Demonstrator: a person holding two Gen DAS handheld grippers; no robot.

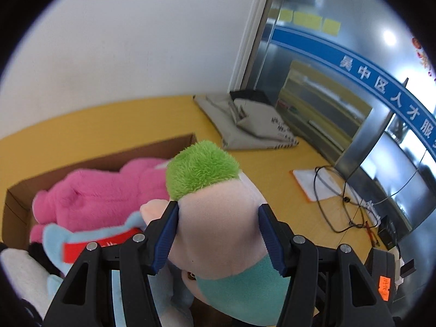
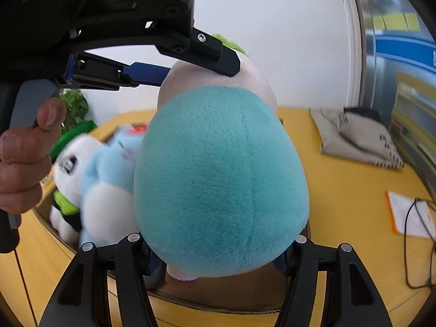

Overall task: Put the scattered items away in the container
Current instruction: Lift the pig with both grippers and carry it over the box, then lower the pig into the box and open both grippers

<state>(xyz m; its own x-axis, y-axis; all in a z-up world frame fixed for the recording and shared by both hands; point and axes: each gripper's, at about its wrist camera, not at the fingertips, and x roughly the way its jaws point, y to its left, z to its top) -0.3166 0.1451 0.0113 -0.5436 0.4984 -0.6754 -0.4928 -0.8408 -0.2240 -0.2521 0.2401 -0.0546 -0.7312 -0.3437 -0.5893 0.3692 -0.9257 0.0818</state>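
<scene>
The left gripper (image 1: 218, 215) clamps the pale pink head of the green-haired plush doll (image 1: 218, 218) between its blue pads, jaws spread wide around it. The right gripper (image 2: 220, 256) pinches the doll's teal body from below, above the cardboard box (image 1: 16, 204) holding the pink plush (image 1: 103, 193), blue plush (image 2: 109, 179) and panda (image 2: 70, 160).

Both wrist views look closely along their fingers, sharing the plush doll (image 1: 218, 234) and cardboard box (image 1: 103, 158).
</scene>
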